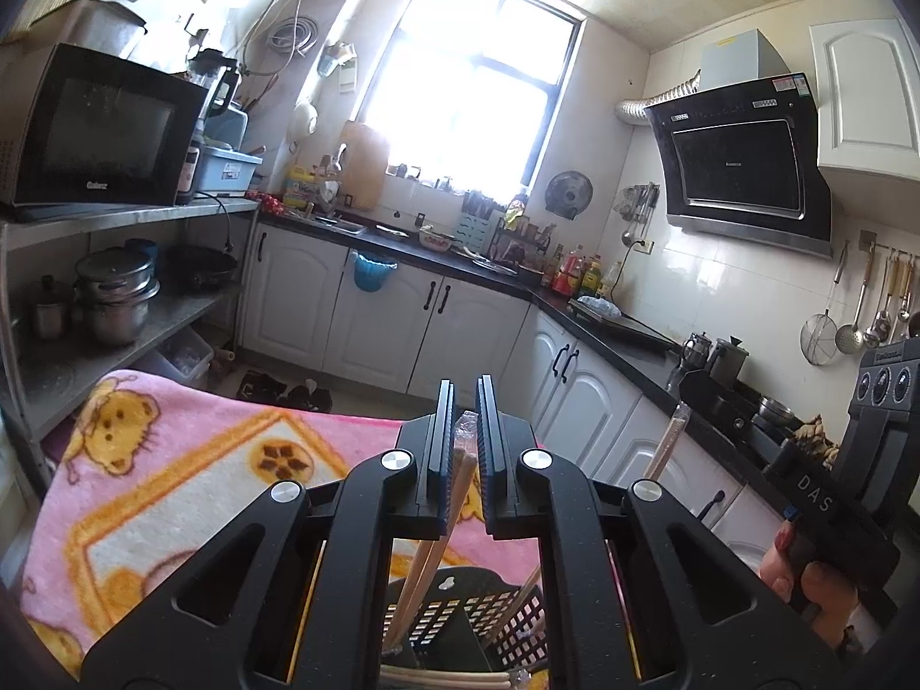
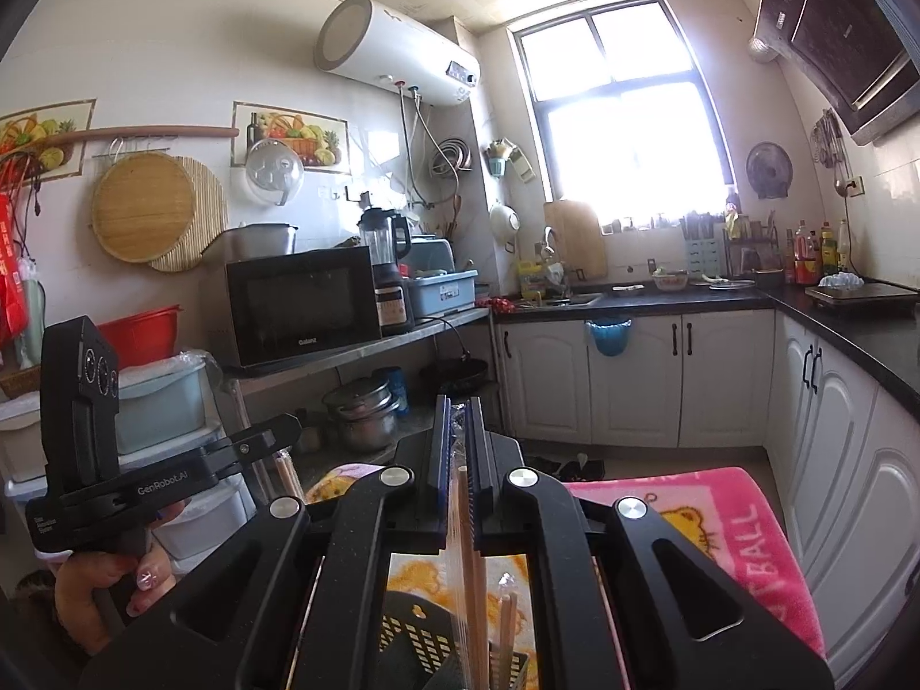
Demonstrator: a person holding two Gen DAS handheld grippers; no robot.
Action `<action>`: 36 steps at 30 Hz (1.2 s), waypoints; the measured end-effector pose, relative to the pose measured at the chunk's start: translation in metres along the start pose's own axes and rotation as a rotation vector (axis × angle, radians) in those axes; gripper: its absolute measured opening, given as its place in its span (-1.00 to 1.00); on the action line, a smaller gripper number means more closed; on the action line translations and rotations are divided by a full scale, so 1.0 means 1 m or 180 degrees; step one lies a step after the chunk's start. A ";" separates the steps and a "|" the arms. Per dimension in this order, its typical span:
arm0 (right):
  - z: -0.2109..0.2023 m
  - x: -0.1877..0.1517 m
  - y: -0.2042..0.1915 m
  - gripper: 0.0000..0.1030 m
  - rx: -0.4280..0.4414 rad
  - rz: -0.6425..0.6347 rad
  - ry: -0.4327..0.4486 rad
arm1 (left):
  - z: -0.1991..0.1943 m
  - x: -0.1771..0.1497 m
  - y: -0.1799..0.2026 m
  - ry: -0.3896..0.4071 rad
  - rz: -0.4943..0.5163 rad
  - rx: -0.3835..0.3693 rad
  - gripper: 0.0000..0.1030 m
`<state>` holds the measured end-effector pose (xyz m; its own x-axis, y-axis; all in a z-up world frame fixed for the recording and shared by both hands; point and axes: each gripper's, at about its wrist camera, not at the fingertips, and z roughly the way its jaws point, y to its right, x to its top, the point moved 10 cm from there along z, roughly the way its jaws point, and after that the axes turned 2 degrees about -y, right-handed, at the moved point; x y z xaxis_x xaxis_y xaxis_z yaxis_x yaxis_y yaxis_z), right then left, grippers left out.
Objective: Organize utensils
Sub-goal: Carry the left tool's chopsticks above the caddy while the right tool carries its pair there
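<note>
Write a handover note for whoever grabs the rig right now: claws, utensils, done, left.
Left claw: shut on a wrapped pair of chopsticks, held above the black slotted basket.
Right claw: shut on a second wrapped chopstick pair, also over the basket.
Basket sits on the pink blanket; some chopsticks already stand in it.
Done: both pairs picked up.
Left: lower both into the basket, release.

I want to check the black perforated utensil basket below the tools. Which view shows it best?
The left wrist view: the basket shows more of its perforated wall and rim, with chopsticks standing in it. The right wrist view catches only parts of it between the tool arms.
</note>
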<state>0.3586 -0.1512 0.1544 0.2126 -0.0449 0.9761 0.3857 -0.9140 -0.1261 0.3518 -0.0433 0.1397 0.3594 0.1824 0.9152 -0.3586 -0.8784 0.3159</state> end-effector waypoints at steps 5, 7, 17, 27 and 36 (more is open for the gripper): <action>0.001 -0.010 0.001 -0.90 0.0022 0.0023 -0.0015 | 0.004 -0.009 -0.002 -0.0003 -0.0030 -0.0045 -0.91; 0.002 -0.014 0.000 -0.90 0.0040 0.0031 -0.0028 | 0.006 -0.011 -0.003 -0.0017 -0.0048 -0.0051 -0.91; 0.009 -0.035 -0.005 -0.90 0.0087 0.0074 -0.0126 | 0.017 -0.036 -0.011 -0.0104 -0.0156 -0.0098 -0.91; 0.015 -0.053 -0.007 -0.89 0.0116 0.0106 -0.0222 | 0.021 -0.057 -0.014 -0.0199 -0.0197 -0.0124 -0.91; 0.020 -0.068 -0.005 -0.88 0.0085 0.0142 -0.0333 | 0.024 -0.071 -0.022 -0.0290 -0.0263 -0.0102 -0.91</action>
<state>0.3597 -0.1356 0.0853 0.3222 -0.0415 0.9458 0.3973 -0.9009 -0.1749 0.3543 -0.0479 0.0617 0.4651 0.2114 0.8597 -0.3515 -0.8472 0.3984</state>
